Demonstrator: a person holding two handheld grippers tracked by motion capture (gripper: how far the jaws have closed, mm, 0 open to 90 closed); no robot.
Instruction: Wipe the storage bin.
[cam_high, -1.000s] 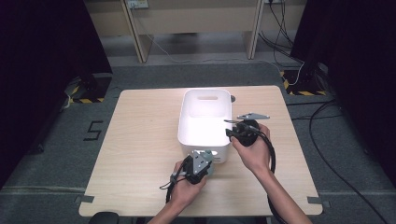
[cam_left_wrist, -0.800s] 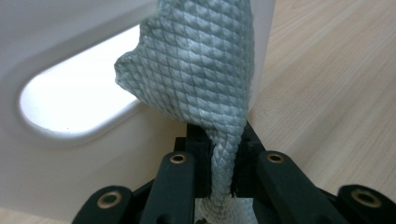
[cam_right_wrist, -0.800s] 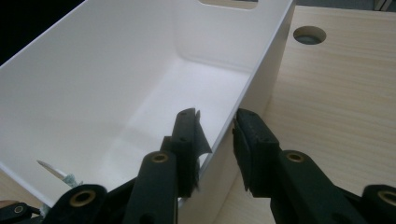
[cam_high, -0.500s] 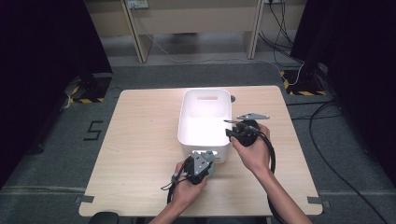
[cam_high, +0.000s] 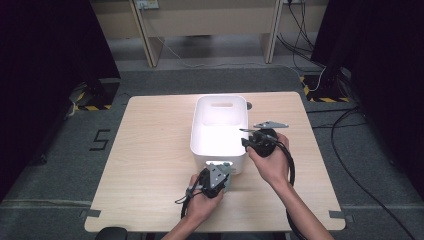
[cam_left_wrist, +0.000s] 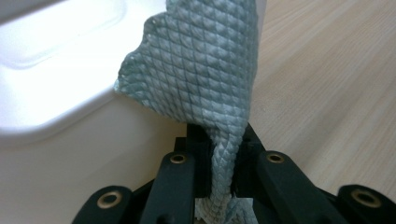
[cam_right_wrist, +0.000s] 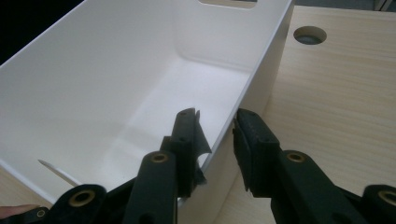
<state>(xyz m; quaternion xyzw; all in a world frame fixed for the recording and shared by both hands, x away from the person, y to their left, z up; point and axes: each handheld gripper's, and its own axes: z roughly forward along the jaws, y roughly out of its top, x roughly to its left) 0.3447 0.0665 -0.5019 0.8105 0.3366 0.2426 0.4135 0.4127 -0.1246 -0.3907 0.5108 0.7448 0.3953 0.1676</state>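
Left gripper view: left gripper pinches quilted grey cloth; right gripper straddles smooth white bin wall, parted

Both forearms are bare, with no sleeves showing. The left claw and the right claw are black, each topped by a grey three-cornered plate and trailing a black cable. Up close, their jaws are matte black bars joined by brass-coloured ringed screws, with blocky ridged pads.
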